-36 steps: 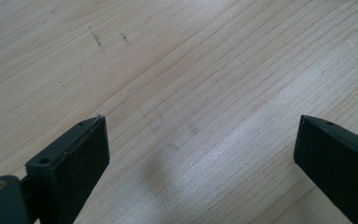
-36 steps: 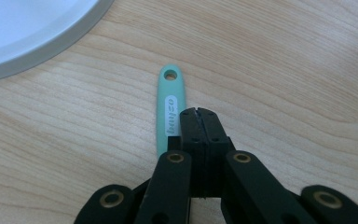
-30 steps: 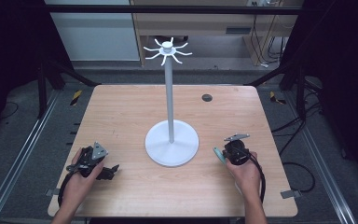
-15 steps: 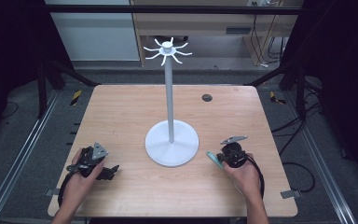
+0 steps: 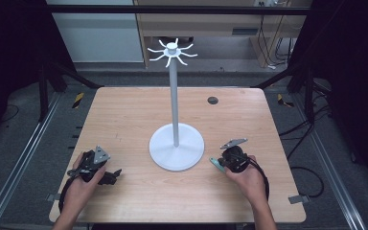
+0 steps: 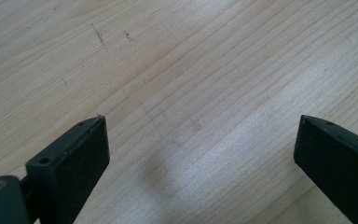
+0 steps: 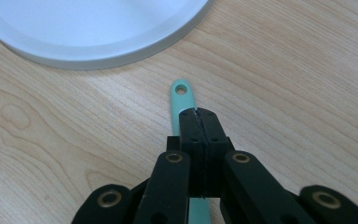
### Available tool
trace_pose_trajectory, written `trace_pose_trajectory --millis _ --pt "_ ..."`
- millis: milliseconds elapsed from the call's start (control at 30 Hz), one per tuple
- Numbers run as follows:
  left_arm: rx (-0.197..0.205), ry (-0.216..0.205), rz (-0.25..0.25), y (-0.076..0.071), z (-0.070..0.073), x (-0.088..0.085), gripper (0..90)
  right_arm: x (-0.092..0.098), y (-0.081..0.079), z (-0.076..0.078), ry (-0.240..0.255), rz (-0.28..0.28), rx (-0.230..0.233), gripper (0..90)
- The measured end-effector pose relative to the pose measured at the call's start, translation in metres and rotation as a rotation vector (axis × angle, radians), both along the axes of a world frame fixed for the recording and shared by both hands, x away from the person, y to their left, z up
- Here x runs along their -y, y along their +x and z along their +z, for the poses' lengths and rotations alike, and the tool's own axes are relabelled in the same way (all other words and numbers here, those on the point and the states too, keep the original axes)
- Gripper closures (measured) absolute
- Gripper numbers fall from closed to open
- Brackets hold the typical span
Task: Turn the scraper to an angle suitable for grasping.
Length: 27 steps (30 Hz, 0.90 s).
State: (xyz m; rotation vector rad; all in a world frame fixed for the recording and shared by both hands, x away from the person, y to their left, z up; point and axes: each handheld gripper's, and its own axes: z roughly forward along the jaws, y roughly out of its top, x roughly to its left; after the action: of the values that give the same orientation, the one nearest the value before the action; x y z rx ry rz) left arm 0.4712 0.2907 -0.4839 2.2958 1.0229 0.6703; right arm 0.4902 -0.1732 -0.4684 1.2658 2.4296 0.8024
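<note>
**Right gripper pinches a green handle beside the white stand**

At the near edge of the table [image 5: 124, 115], the person's two hands come in from six o'clock. The left gripper [image 5: 106, 176] sits at about eight o'clock from the stand's base, low over the wood. Its jaws stand wide apart with bare tabletop between them, as the left gripper view shows, and they hold nothing.

The right gripper [image 5: 219, 163] sits at about four o'clock from the base. Its jaws are pressed together on a thin green handle [image 7: 182, 100], which sticks out past the tips toward the base. The handle's free end has a small round hole in it and lies just short of the base's rim, not touching it. How far the handle runs back under the gripper cannot be seen.

In the middle of the table stands the white stand [image 5: 174, 96]: a flat round base, an upright pole, and a ring of short hooks at the top.

Farther off, at about one o'clock from the base, a small dark round cap [image 5: 212, 100] is set in the tabletop.
</note>
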Motion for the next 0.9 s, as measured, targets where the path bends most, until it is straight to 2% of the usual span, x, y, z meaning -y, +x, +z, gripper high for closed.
trace_pose_trajectory --millis 133,300,333,500,700,733,900 --pt "-0.001 0.001 0.0 0.0 0.0 0.0 3.0 -0.004 0.001 0.004 -0.025 0.013 -0.016 88.2" --pt "0.0 0.0 0.0 0.0 0.0 0.001 3.0 -0.011 0.004 0.008 -0.088 0.028 -0.045 81.2" --pt "0.0 0.0 0.0 0.0 0.0 0.001 3.0 -0.011 0.004 0.008 -0.088 0.028 -0.045 81.2" --pt "0.001 -0.002 0.0 0.0 0.0 0.001 3.0 -0.019 0.01 0.014 -0.139 0.068 -0.082 73.5" --pt "0.005 -0.008 0.0 -0.001 0.001 0.0 3.0 -0.021 0.016 0.016 -0.148 0.058 -0.119 67.2" --pt "0.006 -0.009 0.001 0.0 0.001 0.0 3.0 -0.021 0.018 0.015 -0.151 0.055 -0.138 65.5" --pt "0.006 -0.008 0.001 0.0 0.001 0.0 3.0 -0.021 0.023 0.013 -0.174 0.078 -0.173 62.7"
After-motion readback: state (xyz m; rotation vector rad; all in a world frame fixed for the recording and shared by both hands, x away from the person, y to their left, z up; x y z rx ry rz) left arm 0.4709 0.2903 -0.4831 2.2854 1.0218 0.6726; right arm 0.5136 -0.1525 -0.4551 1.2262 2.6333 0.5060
